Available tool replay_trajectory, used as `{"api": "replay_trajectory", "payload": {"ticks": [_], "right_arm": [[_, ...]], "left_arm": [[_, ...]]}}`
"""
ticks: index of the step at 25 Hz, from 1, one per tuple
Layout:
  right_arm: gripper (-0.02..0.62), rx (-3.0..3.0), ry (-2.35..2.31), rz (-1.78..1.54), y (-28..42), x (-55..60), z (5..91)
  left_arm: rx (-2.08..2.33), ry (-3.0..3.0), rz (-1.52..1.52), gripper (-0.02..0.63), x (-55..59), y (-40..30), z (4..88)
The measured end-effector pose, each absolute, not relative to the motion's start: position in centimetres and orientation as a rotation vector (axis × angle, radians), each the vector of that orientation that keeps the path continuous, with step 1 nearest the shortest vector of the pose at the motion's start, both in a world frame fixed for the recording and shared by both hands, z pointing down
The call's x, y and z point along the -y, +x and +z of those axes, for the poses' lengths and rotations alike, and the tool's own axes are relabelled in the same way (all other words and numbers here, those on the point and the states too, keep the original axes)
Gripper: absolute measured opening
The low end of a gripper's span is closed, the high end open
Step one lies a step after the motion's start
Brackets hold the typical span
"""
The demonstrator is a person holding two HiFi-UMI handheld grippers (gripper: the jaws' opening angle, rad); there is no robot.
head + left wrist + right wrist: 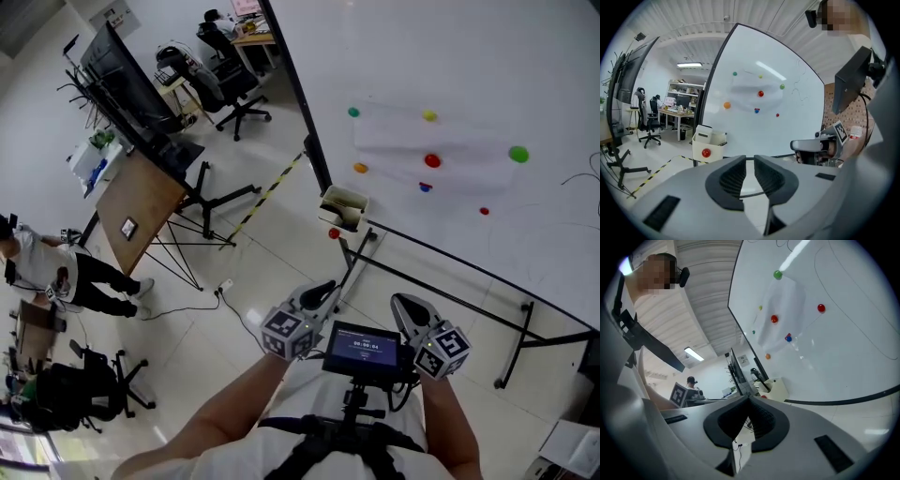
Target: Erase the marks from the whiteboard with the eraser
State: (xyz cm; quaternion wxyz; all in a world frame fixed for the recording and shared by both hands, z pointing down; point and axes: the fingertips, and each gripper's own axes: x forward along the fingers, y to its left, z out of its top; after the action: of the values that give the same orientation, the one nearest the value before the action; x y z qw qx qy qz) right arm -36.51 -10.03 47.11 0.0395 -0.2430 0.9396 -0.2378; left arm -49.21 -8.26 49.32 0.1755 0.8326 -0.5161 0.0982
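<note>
The whiteboard [450, 84] stands ahead on a black frame, and it also fills the left gripper view [754, 75] and the right gripper view [843, 348]. Coloured round magnets dot a faint smudged patch [422, 141]. Thin pen lines [579, 176] run near its right side. At the board's lower left corner hangs a white box [343, 208] with a white block [703, 133] standing in it; I cannot tell if that is the eraser. My left gripper [323, 291] [749, 160] and right gripper [405, 306] [749, 401] are held close to the body, both shut and empty.
A small screen [364, 347] sits between the grippers. The board's stand legs [511, 349] spread over the tiled floor. To the left are a wooden panel on a tripod [141, 208], office chairs [230, 89], yellow-black floor tape [267, 192] and a person [47, 267].
</note>
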Motion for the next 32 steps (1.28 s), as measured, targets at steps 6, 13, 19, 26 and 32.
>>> {"api": "replay_trajectory", "payload": {"ticks": [6,13,19,26,32], "right_arm": [[0.018,-2.893,-0.724,-0.775,-37.5,11.7,48.2],[0.018,-2.897,-0.834,-0.74,-36.8,14.5,47.1],[0.018,-2.876,-0.925,-0.693,-36.2,17.7,46.0],[0.018,-2.847,-0.989,-0.708,-36.1,19.9,46.4],[0.018,-2.843,-1.025,-0.709,-36.1,21.4,46.3]], "left_arm": [[1.584,2.267,0.39,0.094,10.9,-51.6,51.6],[1.705,2.215,0.477,0.238,16.8,-54.8,52.8],[1.838,2.175,0.533,0.302,22.9,-58.1,52.1],[1.827,2.261,0.616,0.3,26.0,-58.1,52.6],[1.904,2.262,0.603,0.249,27.5,-58.1,52.0]]}}
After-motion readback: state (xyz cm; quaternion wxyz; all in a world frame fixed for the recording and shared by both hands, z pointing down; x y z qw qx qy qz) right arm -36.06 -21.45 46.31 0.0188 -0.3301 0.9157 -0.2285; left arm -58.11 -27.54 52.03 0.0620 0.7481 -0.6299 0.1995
